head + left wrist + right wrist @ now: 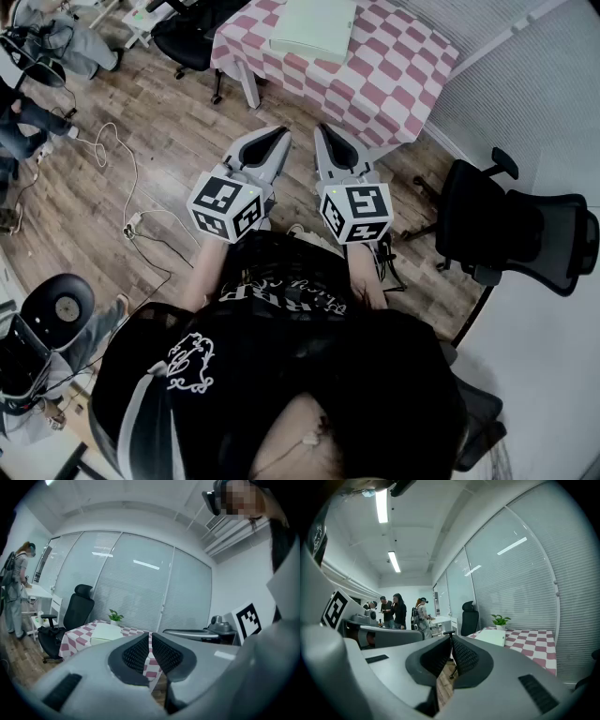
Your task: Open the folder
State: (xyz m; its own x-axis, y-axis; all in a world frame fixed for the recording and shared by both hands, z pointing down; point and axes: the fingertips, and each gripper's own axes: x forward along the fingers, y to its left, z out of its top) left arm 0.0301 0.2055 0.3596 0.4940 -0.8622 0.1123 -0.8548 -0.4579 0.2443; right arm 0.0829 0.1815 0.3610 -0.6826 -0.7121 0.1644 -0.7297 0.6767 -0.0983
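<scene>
Shirt lettering (281, 292): white letters across the person's black shirt, seen upside down and too blurred to read.
Shirt emblem (190, 361): a white curled figure; no words can be made out in it.
Left cube (230, 204): black-and-white square markers only, not readable as letters or numbers.
Right cube (356, 211): markers of the same kind.

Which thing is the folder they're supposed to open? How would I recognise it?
Find the pink-and-white checked table ahead of the person. The folder lies flat on it, closed. It is a plain, pale rectangle, unlike the small potted plant standing on the same table.
</scene>
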